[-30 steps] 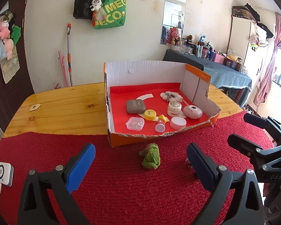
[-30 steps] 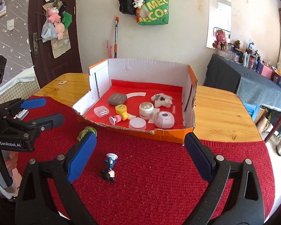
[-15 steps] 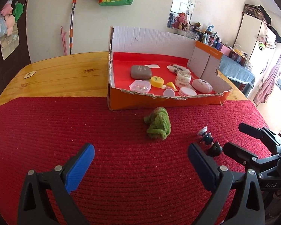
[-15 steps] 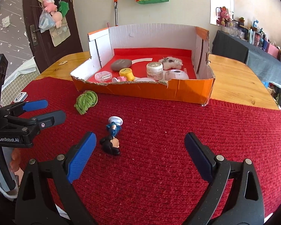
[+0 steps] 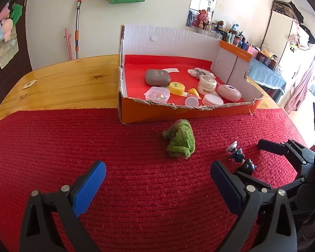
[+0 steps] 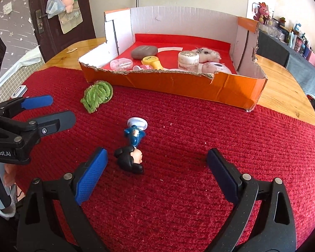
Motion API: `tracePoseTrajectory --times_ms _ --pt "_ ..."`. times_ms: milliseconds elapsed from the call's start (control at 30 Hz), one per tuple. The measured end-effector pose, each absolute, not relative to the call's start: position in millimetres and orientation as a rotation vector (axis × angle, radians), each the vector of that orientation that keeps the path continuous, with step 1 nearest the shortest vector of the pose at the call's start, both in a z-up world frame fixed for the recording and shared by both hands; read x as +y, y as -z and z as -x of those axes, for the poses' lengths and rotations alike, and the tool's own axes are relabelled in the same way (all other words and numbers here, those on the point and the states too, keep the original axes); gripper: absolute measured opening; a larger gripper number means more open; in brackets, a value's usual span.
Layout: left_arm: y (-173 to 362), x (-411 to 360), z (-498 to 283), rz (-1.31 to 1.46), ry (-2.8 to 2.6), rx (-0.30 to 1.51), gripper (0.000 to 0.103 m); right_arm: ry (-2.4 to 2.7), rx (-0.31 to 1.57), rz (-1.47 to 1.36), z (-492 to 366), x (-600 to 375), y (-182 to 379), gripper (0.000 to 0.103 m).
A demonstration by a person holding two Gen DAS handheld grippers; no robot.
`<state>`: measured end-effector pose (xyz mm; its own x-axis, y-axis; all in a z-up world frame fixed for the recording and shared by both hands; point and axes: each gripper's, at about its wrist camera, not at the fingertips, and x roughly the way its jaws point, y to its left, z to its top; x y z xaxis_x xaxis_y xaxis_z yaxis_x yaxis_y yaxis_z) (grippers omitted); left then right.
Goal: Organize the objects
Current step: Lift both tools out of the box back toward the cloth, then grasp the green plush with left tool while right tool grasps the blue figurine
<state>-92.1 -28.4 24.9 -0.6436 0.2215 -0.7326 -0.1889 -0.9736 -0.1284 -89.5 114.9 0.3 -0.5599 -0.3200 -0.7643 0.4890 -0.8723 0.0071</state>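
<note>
Jaws of my left gripper [image 5: 157, 180] and right gripper [image 6: 157, 168] spread wide and empty, green plush [image 5: 180, 139] and toy figure [image 6: 133, 145] on red mat [image 6: 199, 147], near cardboard box [image 6: 178, 82].

One box [image 5: 184, 113], one green plush [image 5: 180, 139], one figurine [image 6: 132, 145], two tools.

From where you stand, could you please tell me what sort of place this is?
Most likely a lived-in room at home: a wooden table under a red mat, a wall mirror, and a side table crowded with bottles.
</note>
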Motion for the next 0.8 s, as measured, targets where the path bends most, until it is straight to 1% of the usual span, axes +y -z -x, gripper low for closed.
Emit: tracePoseTrajectory --times_ms 267,367,800 --pt "-20.8 -18.0 112.4 1.219 -2.626 0.041 0.101 2.383 0.369 -1.144 97.5 109.1 0.9 0.097" --pt "-19.9 -15.8 119.3 1.224 -2.613 0.057 0.099 2.378 0.367 -1.147 101.1 108.7 1.4 0.096" --pt "-15.7 -14.3 132.5 1.242 -2.578 0.056 0.099 2.43 0.325 -1.191 119.2 136.1 -1.1 0.096"
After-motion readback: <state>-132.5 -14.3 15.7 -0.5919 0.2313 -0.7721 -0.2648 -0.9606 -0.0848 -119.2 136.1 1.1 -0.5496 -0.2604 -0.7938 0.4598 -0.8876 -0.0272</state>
